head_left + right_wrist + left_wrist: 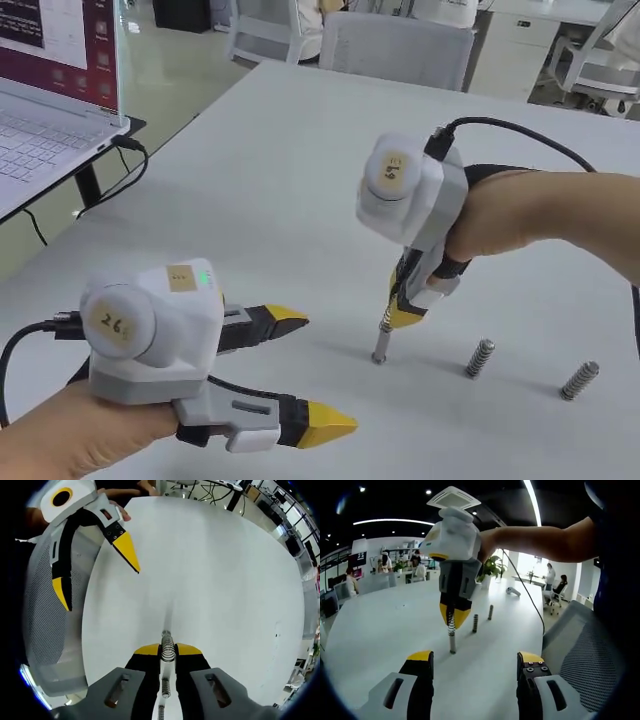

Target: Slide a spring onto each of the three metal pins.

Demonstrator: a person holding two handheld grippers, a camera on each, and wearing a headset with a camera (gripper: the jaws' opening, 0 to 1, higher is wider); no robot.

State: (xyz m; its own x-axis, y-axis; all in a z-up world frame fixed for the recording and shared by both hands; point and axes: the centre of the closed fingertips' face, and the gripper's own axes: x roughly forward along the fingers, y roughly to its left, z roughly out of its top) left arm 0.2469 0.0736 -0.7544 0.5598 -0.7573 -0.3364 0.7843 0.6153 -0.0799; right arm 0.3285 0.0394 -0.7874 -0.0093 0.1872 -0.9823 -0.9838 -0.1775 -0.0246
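Here, the right gripper (404, 318) points straight down at the white desk (290, 180). Its fingers (147, 650) are closed on a spring (386, 322) just at their yellow tips. The spring sits around the upper part of a thin metal pin (380, 348) that stands upright on the desk. The lower part of the pin is bare below the coils. In the right gripper view the spring (168, 651) is pinched in the narrow gap between the two fingers, with the pale desk beyond it.

In the head view two more pins stand to the right of the first. The second pin (480, 358) and the third pin (579, 380) are each wrapped in coils along the whole length. They stand apart from each other and from the first pin. In the left gripper view the three make a row that runs away from the camera, with the held spring (451, 625) nearest.

The left gripper (310, 372) is low at the near left of the desk. Its fingers (420, 657) are spread wide with nothing between them, and they point toward the pins.

An open laptop (40, 110) sits off the desk's left edge. A grey chair (395, 50) stands at the far end.
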